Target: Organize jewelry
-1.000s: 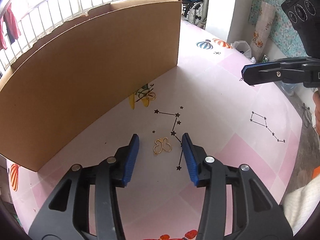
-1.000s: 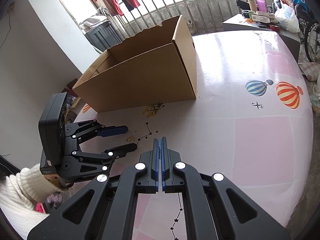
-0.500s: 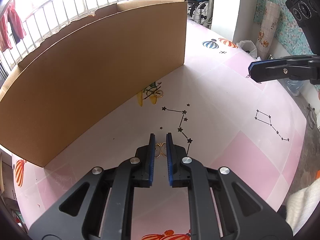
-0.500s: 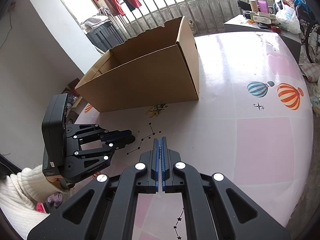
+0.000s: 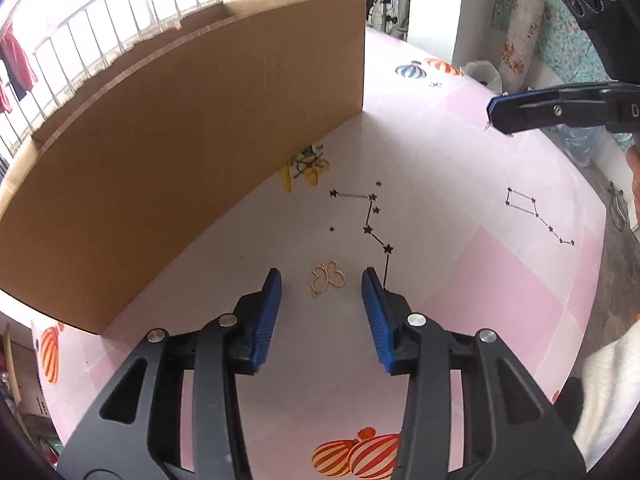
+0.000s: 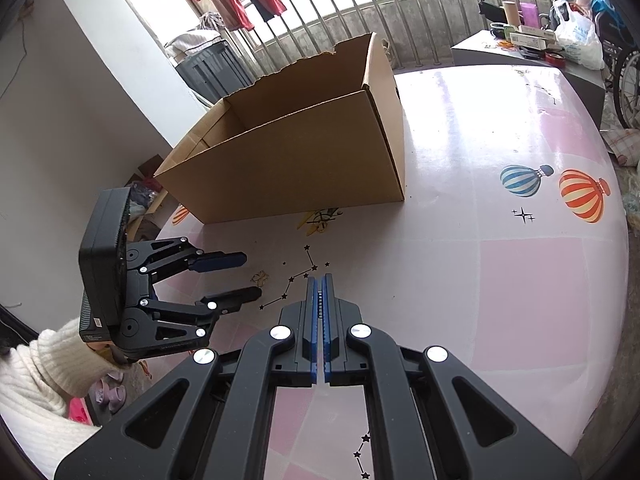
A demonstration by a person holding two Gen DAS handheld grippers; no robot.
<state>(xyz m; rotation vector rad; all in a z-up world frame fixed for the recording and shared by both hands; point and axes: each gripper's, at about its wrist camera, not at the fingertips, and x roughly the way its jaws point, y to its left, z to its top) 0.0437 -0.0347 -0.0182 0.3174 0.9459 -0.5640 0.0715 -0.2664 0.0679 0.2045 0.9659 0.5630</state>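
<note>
A small gold butterfly-shaped jewelry piece [image 5: 327, 278] lies flat on the pink table [image 5: 500, 280]. My left gripper [image 5: 322, 280] is open, its blue pads either side of the piece and not touching it. The piece also shows in the right wrist view [image 6: 259, 277], just beyond the left gripper [image 6: 250, 276]. My right gripper [image 6: 319, 280] is shut with nothing visible between its pads, held above the table; in the left wrist view [image 5: 494, 114] it hovers at the far right. An open cardboard box [image 6: 304, 148] stands behind the piece.
The box's long wall [image 5: 180, 140] rises just left of and behind the jewelry. The table carries printed balloons [image 6: 580, 196] and star patterns [image 5: 372, 216]. A side table with clutter [image 6: 528, 40] and a railing stand beyond the far edge.
Half a second ago my left gripper was nearly closed around the butterfly piece; now it has opened wide and the piece lies on the table. The right gripper stays shut.
</note>
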